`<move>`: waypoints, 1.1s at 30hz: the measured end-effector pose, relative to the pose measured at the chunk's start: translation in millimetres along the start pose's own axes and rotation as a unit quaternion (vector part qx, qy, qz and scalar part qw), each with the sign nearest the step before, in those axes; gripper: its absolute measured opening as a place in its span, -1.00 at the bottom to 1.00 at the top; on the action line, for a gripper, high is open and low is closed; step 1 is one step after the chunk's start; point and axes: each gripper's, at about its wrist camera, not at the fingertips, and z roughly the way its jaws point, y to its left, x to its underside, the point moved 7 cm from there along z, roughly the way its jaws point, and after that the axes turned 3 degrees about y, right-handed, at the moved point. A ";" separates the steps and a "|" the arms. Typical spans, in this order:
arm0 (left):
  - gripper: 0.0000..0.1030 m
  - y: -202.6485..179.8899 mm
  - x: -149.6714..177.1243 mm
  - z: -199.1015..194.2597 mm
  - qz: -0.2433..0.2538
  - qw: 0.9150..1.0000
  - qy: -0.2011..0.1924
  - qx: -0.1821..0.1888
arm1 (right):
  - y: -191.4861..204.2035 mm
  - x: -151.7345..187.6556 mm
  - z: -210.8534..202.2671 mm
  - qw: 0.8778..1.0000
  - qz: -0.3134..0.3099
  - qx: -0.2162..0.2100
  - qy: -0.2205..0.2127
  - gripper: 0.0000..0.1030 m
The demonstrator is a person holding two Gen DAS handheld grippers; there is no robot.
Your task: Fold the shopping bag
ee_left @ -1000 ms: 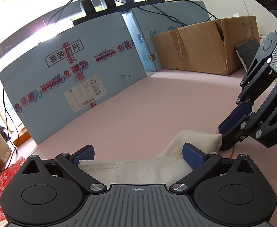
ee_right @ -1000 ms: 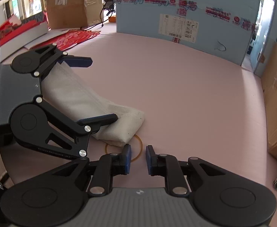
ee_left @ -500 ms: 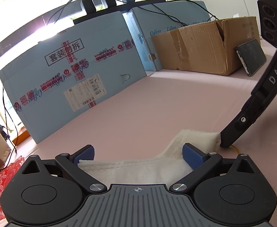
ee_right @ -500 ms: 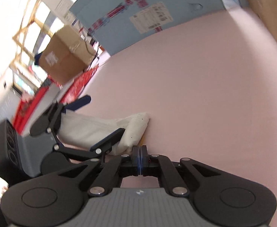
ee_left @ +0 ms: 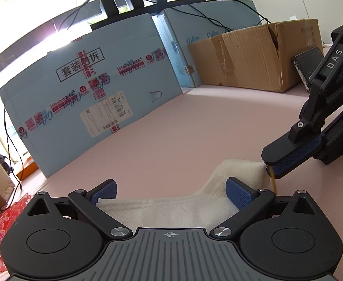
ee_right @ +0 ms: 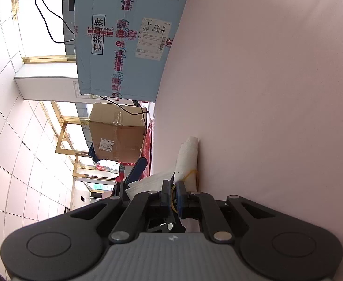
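A cream woven-fabric shopping bag (ee_left: 171, 210), already rolled into a compact bundle, lies on the pale pink tabletop (ee_left: 183, 128) between the spread blue-padded fingers of the left gripper (ee_left: 171, 192), which brackets the roll; whether its pads press the cloth cannot be told. At the bundle's free end, the right gripper (ee_right: 175, 196), turned on its side, has a thin yellow rubber band (ee_right: 191, 175) caught between its narrowly parted pads; the jaws have just been opening slightly after closing, and the band runs from between them around the bag's end. The folding itself looks done; what appears to remain is drawing the band fully over the roll to secure it and letting go.

Behind the work area stand a large light-blue printed carton (ee_left: 89, 89) and a brown corrugated cardboard box (ee_left: 248, 56), with a dark tablet-like device (ee_left: 308, 68) leaning against the latter. All sit well apart from the bag. The likelier hindrance is the left gripper's near finger, close to the band's path.
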 end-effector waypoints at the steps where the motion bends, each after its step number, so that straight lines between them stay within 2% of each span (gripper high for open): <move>1: 0.96 -0.2 -0.1 0.1 0.000 1.000 0.000 0.000 | 1.9 0.8 -1.3 1.000 -0.005 0.003 0.000 -0.62; 5: 0.96 -0.6 -0.3 -0.1 0.002 1.000 -0.001 0.000 | 10.0 4.4 -1.2 0.998 -0.049 0.046 0.006 -0.50; 8: 0.96 -0.8 -0.6 -0.1 0.003 1.000 -0.001 -0.001 | 15.1 6.7 -1.0 0.997 -0.063 0.052 0.007 -0.46; 10: 0.96 -1.1 -0.7 -0.2 0.004 1.000 -0.002 -0.002 | 14.6 7.7 -0.2 0.996 -0.065 0.059 0.010 -0.56; 12: 0.96 -1.2 -0.6 -0.3 0.004 1.000 -0.002 -0.002 | 13.5 9.3 -2.6 0.996 -0.065 0.063 0.010 -0.85; 15: 0.96 -2.5 -1.0 -0.8 0.009 1.000 -0.003 -0.006 | 13.9 7.5 -6.7 0.997 -0.058 0.047 0.001 -0.97; 20: 0.95 -8.1 -2.4 -2.5 0.030 0.999 -0.009 -0.022 | 12.8 -5.9 -5.8 0.999 -0.027 0.013 -0.023 -0.97; 25: 0.95 -11.3 -3.5 -3.4 0.039 0.999 -0.012 -0.027 | 0.7 -26.4 20.2 0.999 0.010 0.023 -0.027 -0.98; 33: 0.94 -9.8 -2.6 -2.6 0.036 0.999 -0.012 -0.022 | -0.2 -53.2 40.4 0.997 0.007 0.065 -0.038 -0.98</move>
